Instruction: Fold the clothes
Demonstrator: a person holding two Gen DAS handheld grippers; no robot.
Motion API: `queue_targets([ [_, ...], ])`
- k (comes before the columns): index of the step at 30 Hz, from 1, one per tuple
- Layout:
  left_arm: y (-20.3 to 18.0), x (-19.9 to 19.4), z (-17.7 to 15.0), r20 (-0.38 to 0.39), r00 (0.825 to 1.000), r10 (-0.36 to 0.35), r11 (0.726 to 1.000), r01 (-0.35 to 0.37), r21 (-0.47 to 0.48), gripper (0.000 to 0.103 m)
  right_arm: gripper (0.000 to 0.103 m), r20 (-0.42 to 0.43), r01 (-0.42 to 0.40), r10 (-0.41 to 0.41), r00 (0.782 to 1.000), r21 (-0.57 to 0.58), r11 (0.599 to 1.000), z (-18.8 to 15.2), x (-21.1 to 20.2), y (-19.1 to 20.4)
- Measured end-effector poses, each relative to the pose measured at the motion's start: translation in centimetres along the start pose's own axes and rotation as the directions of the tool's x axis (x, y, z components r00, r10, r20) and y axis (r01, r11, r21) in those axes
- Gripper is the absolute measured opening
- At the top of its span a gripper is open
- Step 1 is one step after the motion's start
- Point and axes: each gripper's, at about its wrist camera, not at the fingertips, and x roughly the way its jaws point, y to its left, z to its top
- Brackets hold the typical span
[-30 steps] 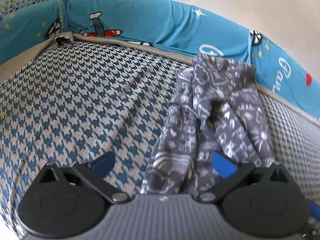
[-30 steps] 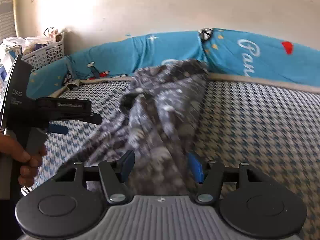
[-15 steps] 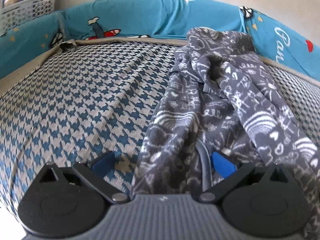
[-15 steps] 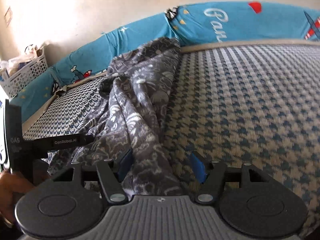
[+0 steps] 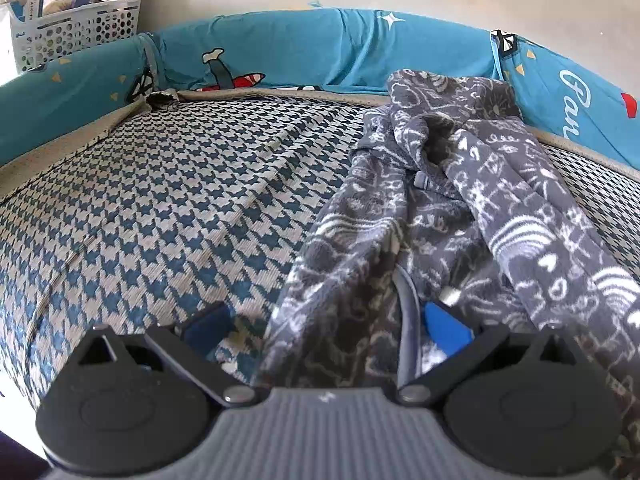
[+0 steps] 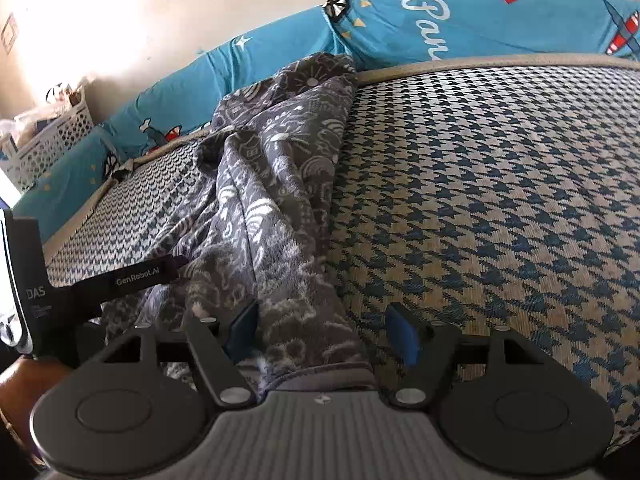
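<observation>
Both grippers dropped lower and the grey patterned fleece garment [image 5: 460,216] now lies rumpled on the bed [image 5: 168,208]. Right gripper [image 6: 322,330] jaws opening over its hem, left gripper [image 5: 326,326] jaws apart. No folds yet.

Left gripper [image 5: 326,326]: charcoal ribbed housing along the bottom edge of the left wrist view, 2 round black discs at either side.
Left gripper links: black arms, each pinned by 1 silver screw beside the housing.
Left gripper pads [image 5: 446,324]: blue, bright on the right, shadowed on the left.
Right gripper [image 6: 322,330]: same charcoal ribbed housing, 2 black discs, 2 silver screws, a small white mark at centre.
Right gripper pads [image 6: 404,334]: blue, slim.
Left gripper side view, left edge of the right wrist view: black body, white lettering "GenRobot.AI" and "DAS".
</observation>
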Motion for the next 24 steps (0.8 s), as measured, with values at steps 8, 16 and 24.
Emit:
queue_targets([
  [8,0.0,-0.4,-0.4,0.004,1.0,0.002,1.0,-0.002,-0.006,0.103,0.07,-0.004,-0.011,0.011,1.0,0.01,1.0,0.0,0.0,-0.2],
  [16,0.4,-0.8,-0.7,0.004,1.0,-0.012,1.0,0.012,-0.004,0.103,0.073,0.01,-0.016,0.016,1.0,-0.015,1.0,-0.4,0.0,0.0],
  [24,1.2,-1.7,-1.4,0.001,1.0,-0.03,1.0,0.03,-0.003,0.103,0.073,0.026,-0.031,0.032,0.999,-0.037,0.999,-0.7,-0.1,-0.1],
])
